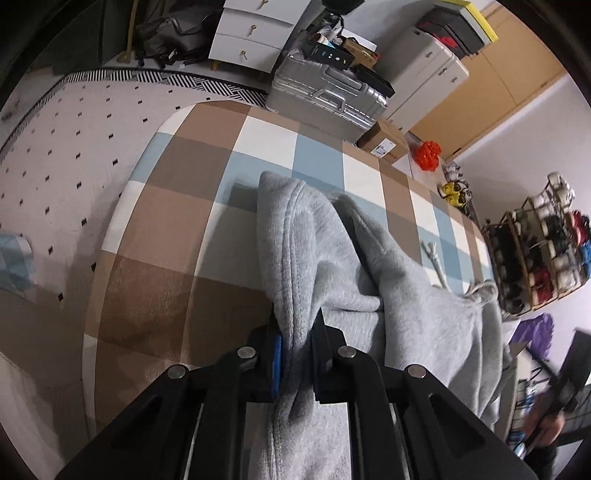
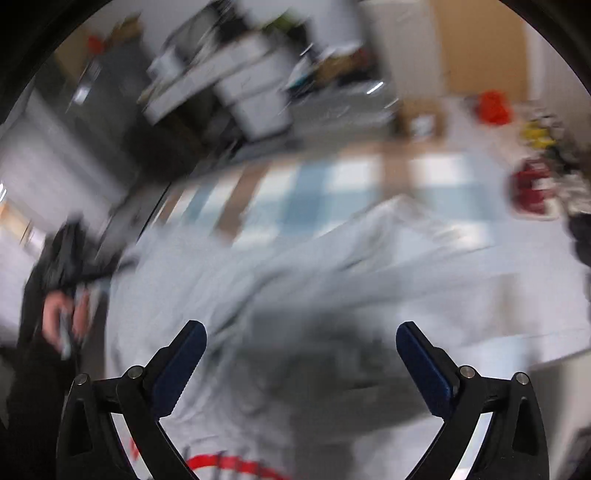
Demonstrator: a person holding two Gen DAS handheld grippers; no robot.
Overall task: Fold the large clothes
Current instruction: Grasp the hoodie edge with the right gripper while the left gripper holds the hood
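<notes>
A grey hooded sweatshirt (image 1: 332, 266) lies on a checked brown, blue and white cloth-covered table (image 1: 177, 229). My left gripper (image 1: 297, 325) is shut on a fold of the sweatshirt and lifts it, so the fabric drapes from the jaws. A white drawstring (image 1: 436, 258) lies on the table to the right. In the blurred right wrist view the sweatshirt (image 2: 295, 280) spreads below my right gripper (image 2: 300, 328), which is wide open and empty above it. A red print (image 2: 221, 463) shows on the fabric near the bottom.
A silver suitcase (image 1: 332, 92) and a white drawer unit (image 1: 251, 33) stand beyond the table's far edge. A cardboard box (image 1: 384, 142) and red bag (image 1: 428, 153) sit at the far right. A shoe rack (image 1: 539, 243) stands at right. The left hand (image 2: 62, 314) shows at left.
</notes>
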